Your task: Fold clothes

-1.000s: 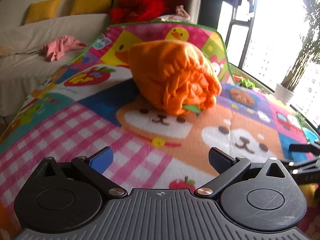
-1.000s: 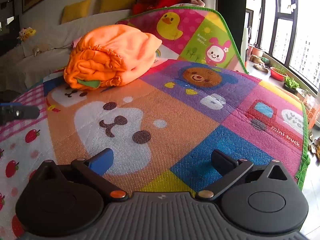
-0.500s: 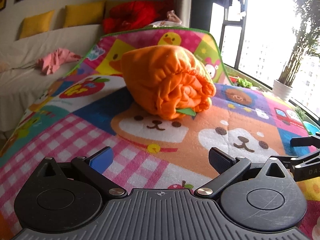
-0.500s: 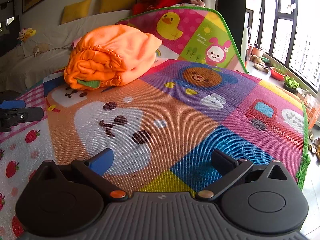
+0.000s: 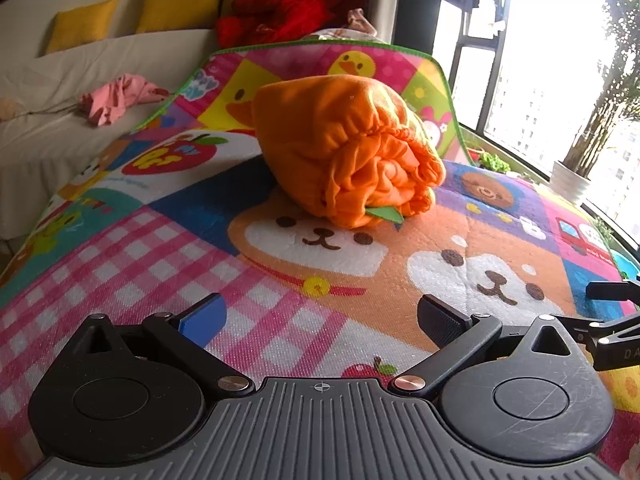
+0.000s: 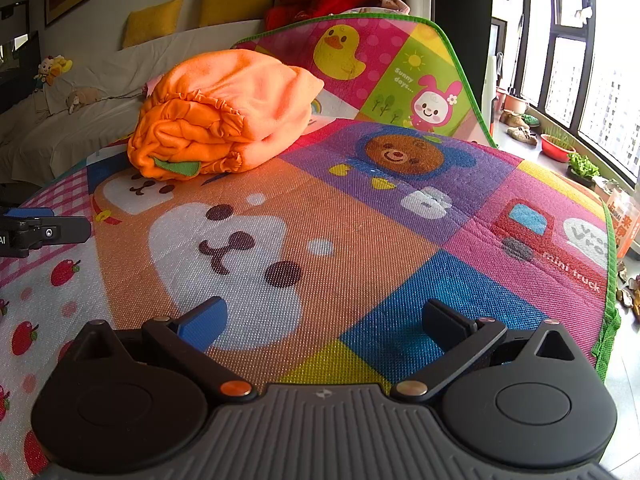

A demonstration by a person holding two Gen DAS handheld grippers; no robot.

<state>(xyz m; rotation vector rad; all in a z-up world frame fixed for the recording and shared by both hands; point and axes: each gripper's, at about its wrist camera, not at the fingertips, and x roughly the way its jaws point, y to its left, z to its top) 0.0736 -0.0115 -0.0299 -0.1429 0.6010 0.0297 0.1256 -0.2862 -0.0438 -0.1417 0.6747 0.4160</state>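
An orange garment (image 5: 344, 152) lies folded into a thick bundle on the colourful play mat (image 5: 160, 248), with a small green tag at its near end. My left gripper (image 5: 320, 316) hovers open over the pink checked patch, well short of the bundle. In the right wrist view the same orange bundle (image 6: 224, 116) sits at the far left of the play mat (image 6: 360, 232). My right gripper (image 6: 324, 320) stands open above the blue and yellow squares, holding nothing. The other tool's tip shows at each view's edge.
A pink garment (image 5: 116, 96) lies on the white-covered sofa (image 5: 60, 132) to the left. Red clothing (image 5: 280, 12) and yellow cushions (image 5: 180, 4) sit behind the mat's upturned far edge. Potted plants (image 6: 584, 168) and shoes line the window side on the right.
The left gripper's view has drifted slightly, so the orange bundle sits a little further right and lower. The right gripper has stayed still. Both remain open.
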